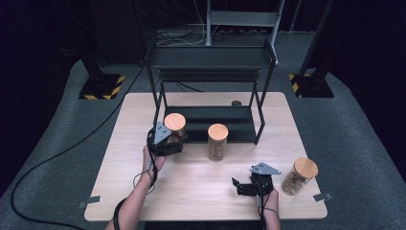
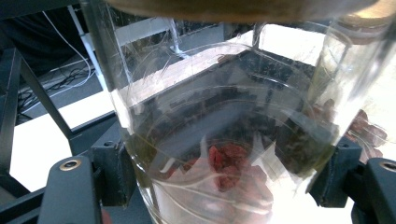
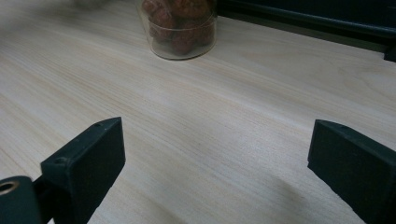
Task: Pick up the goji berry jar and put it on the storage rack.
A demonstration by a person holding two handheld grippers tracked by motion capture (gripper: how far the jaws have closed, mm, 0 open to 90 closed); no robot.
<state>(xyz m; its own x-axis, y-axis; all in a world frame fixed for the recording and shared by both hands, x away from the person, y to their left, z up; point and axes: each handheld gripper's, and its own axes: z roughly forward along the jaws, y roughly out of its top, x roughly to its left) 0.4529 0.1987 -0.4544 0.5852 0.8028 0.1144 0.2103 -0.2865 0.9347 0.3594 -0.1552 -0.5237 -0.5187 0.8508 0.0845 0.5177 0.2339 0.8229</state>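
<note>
While the left gripper (image 1: 168, 140) clamps a cork-lidded glass jar (image 1: 175, 125) at the rack's (image 1: 210, 57) lower shelf, seemingly mid-placement, the right gripper (image 1: 245, 187) rests wide open and empty on the table (image 1: 201, 191), two more jars (image 1: 218, 142) apparently remaining.

Clear glossy jar (image 2: 224, 116), wooden lid (image 1: 174, 121); matt pale wood table (image 3: 224, 126).

high: overhead, forward-down | claw cams: close, low | shared: table (image 1: 201, 177)
</note>
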